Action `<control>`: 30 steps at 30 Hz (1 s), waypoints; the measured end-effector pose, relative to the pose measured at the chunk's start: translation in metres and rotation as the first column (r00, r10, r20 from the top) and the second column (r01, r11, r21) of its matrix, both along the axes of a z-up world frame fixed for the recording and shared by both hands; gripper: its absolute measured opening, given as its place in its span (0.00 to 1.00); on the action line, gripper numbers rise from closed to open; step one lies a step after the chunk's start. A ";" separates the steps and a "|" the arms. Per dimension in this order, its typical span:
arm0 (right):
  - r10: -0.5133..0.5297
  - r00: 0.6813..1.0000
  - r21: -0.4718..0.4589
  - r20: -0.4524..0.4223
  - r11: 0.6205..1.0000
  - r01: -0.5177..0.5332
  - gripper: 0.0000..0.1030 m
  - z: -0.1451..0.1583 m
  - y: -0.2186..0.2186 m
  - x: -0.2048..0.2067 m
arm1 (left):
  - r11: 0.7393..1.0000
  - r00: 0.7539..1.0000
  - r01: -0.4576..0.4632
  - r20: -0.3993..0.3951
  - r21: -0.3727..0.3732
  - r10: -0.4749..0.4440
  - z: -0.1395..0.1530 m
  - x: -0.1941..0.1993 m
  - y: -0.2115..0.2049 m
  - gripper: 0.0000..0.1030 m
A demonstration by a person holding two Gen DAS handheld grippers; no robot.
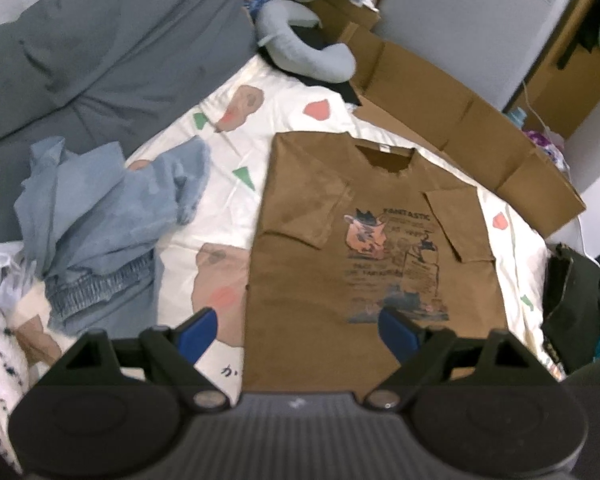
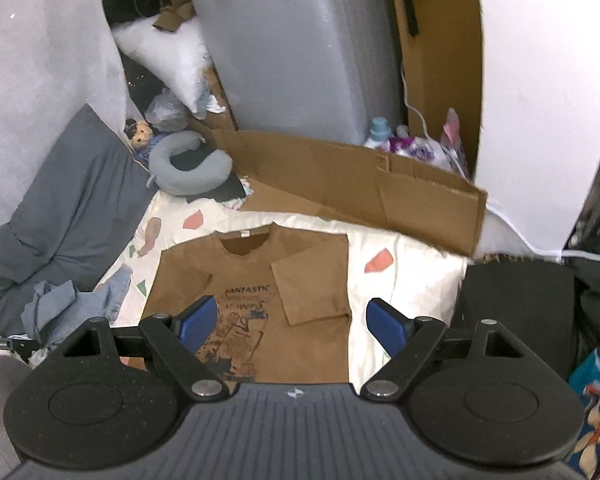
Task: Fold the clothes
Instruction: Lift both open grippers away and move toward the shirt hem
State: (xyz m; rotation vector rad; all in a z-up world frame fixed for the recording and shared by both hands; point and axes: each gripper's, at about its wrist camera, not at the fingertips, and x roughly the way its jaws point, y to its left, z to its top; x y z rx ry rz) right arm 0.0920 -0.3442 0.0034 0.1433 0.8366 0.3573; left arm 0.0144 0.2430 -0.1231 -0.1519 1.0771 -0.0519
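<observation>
Reading "FANTASTIC" in dark print, the brown T-shirt (image 1: 324, 240) lies flat.

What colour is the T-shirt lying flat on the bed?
Brown, with a cartoon print on the front. The T-shirt shows best in the left wrist view.

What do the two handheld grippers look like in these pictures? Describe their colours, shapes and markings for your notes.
Both look alike. The left gripper and right gripper each have two blue pads on black angled finger arms, pivoting on silver round bolts. Behind sit black triangular brackets, two round black discs and a ribbed dark grey body with a small white mark. No cables or sleeves show.
</observation>
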 end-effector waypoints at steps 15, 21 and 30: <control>-0.072 0.997 0.004 -0.030 0.997 0.072 0.84 -0.113 -0.041 -0.056 | 0.999 0.998 -0.040 -0.051 0.017 0.041 -0.068 -0.040 0.034 0.87; -0.075 0.995 -0.020 -0.069 0.997 0.074 0.84 -0.156 -0.049 -0.070 | 0.999 0.994 -0.032 -0.103 0.018 0.034 -0.106 -0.046 0.036 0.86; -0.081 0.986 -0.036 -0.144 0.996 0.077 0.83 -0.221 -0.057 -0.094 | 0.998 0.984 -0.041 -0.169 0.042 0.047 -0.154 -0.064 0.044 0.84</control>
